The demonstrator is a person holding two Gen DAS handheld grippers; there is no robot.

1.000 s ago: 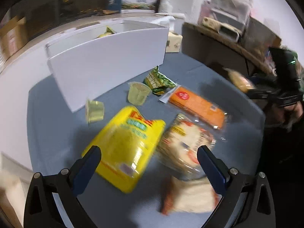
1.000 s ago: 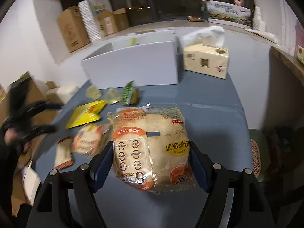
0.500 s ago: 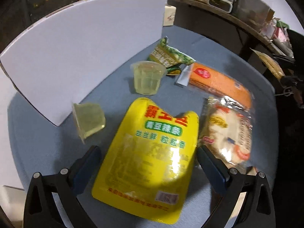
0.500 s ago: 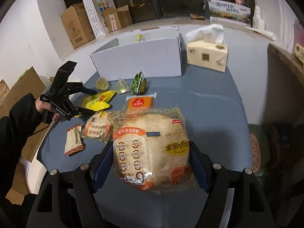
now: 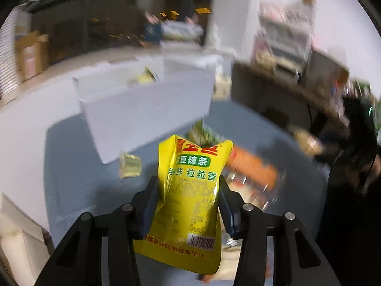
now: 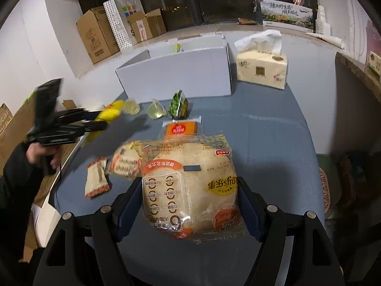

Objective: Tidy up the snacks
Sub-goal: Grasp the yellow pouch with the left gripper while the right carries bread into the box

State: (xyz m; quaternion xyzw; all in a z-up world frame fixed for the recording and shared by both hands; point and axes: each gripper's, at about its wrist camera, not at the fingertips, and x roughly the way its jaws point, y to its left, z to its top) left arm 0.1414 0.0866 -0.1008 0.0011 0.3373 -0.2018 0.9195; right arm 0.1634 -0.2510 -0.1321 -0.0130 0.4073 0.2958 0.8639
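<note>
The glossy yellow foil snack pouch (image 5: 190, 197) with green and red lettering hangs off the table, pinched at its sides by the left gripper (image 5: 188, 205), whose blue-padded fingers press into the crinkled film so the pack bows between them. It is held upright and facing the open white cardboard box (image 5: 147, 109) at the back of the blue-grey round table (image 5: 71, 178), which I take to be where the snacks are meant to go. The right gripper (image 6: 190, 205) clamps a large clear bag of pale rice crackers (image 6: 190, 186) low over the near table edge, seemingly waiting its turn. Between the two and the box lie a small green packet (image 6: 178, 104), two translucent jelly cups (image 6: 156, 110), an orange wafer pack (image 6: 181, 128) and a small brown-edged sachet (image 6: 96, 178), not yet sorted. A cream tissue box (image 6: 262, 71) sits just beside the white box.
</note>
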